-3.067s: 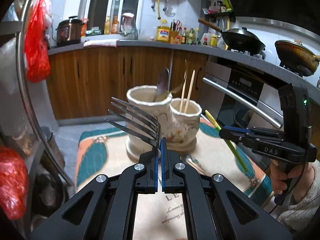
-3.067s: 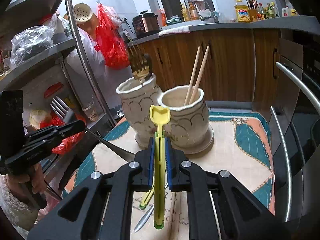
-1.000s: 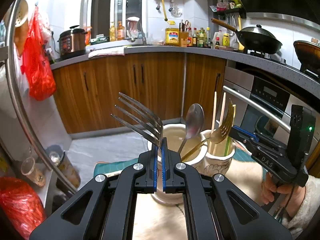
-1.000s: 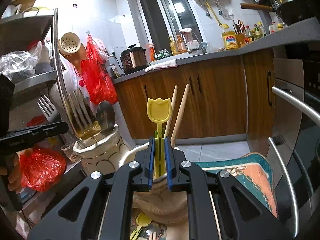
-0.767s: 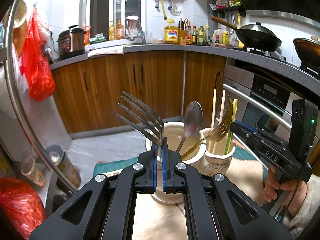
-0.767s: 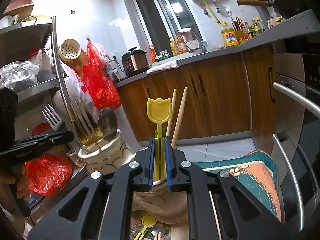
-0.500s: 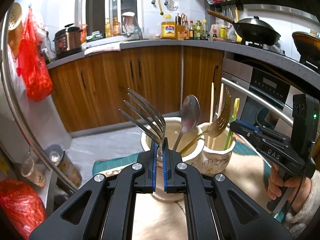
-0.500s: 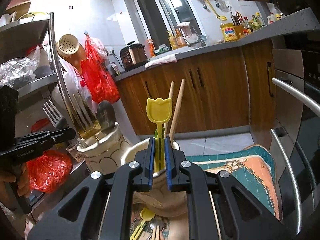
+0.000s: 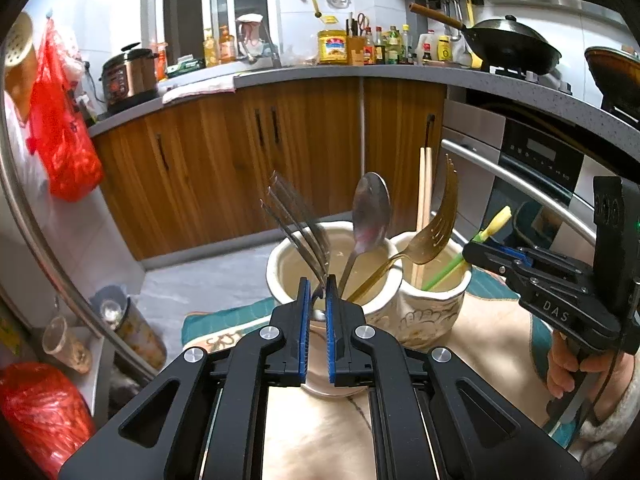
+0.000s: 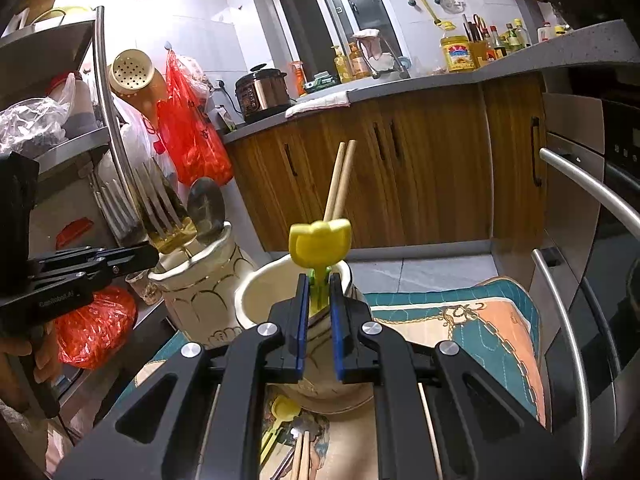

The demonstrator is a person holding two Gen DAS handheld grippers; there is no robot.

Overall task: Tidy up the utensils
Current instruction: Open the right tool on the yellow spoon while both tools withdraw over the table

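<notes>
Releasing both tongs, I let the steel fork (image 9: 298, 232) drop into the left crock (image 9: 276, 276) and the yellow pick (image 10: 320, 244) into the right crock (image 10: 248, 300); next, back out and fetch leftovers lying on the mat (image 10: 492, 320).

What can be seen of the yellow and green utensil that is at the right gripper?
The yellow and green utensil looks like plastic, with a yellow tulip-shaped top and a thin green stem. It stands nearly upright, its stem running down into the right ceramic holder, where a pair of wooden chopsticks also stands. The stem passes between the blue pads of the right gripper, whose jaws are parted; contact with the pads cannot be judged. Its lower end is hidden.
</notes>
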